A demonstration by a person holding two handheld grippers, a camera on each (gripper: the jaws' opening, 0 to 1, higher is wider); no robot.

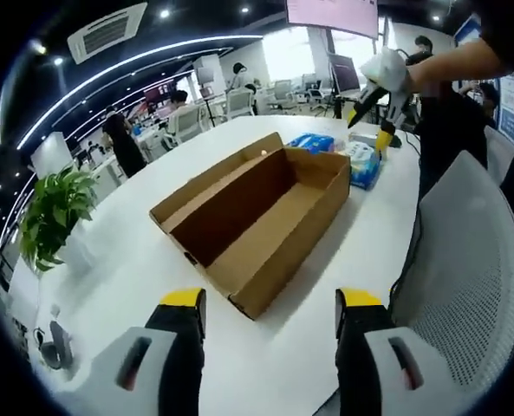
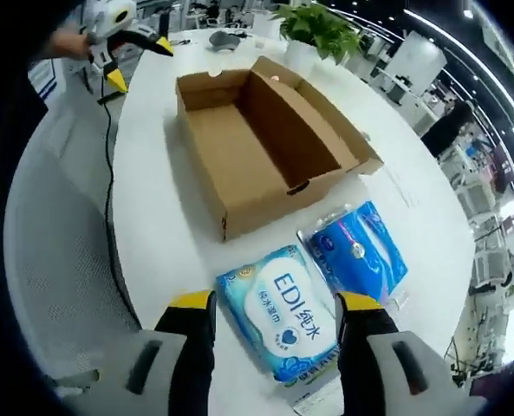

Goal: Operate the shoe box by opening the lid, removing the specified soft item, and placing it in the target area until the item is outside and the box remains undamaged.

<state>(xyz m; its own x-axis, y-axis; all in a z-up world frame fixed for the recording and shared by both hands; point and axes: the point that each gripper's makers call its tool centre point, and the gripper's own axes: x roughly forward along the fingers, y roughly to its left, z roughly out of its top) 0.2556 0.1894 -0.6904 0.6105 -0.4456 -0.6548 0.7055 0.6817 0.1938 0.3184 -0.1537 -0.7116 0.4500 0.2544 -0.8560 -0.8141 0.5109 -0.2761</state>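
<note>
The brown cardboard shoe box (image 1: 257,217) lies on the white table (image 1: 135,251) with its lid folded back and its inside bare. My left gripper (image 1: 270,303) is open just short of the box's near corner. Past the box lie two soft packs. In the right gripper view these are a light blue wipes pack (image 2: 278,321) and a darker blue pack (image 2: 361,251) beside the shoe box (image 2: 257,147). My right gripper (image 2: 276,305) hovers open over the wipes pack, holding nothing. It shows again as the right gripper (image 1: 369,130), in a person's hand above the two packs (image 1: 363,165).
A potted plant (image 1: 53,212) stands at the table's edge. A grey mesh chair (image 1: 473,286) sits close beside the table, with a black cable (image 2: 109,173) running along that edge. My left gripper (image 2: 139,62) is beyond the box. People sit at desks behind.
</note>
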